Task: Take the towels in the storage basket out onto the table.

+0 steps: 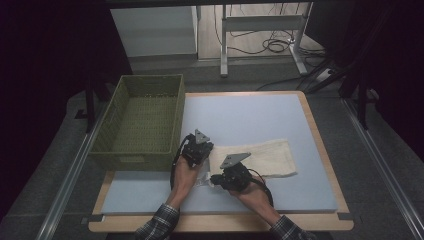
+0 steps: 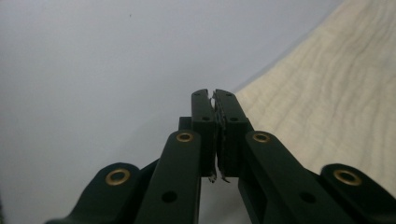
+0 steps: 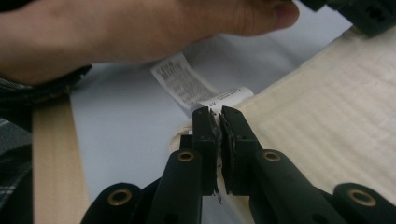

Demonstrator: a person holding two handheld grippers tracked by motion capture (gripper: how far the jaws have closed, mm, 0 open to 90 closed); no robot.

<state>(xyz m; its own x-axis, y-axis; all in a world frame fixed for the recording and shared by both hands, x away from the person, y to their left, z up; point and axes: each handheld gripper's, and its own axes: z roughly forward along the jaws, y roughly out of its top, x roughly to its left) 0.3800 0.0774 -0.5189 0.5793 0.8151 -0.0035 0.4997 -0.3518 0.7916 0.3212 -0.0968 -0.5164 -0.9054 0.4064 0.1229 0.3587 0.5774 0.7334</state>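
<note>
The folded cream woven cloth [image 1: 260, 156] lies near the desk's [image 1: 260, 112] front edge. The left tool [image 2: 214, 100] is closed on nothing at the cloth's edge; the right tool [image 3: 219, 116] is clamped on the cloth's corner beside its white label [image 3: 180, 84].

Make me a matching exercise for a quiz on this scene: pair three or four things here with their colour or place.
Things:
1. basket
2. towel
3. mat
4. care label

Descriptions:
A. pale blue-grey, covering the tabletop
B. white, printed, at the towel's corner
C. olive green, woven, at the table's left edge
D. cream, folded, lying on the mat

Pairs: 1-C, 2-D, 3-A, 4-B
</note>
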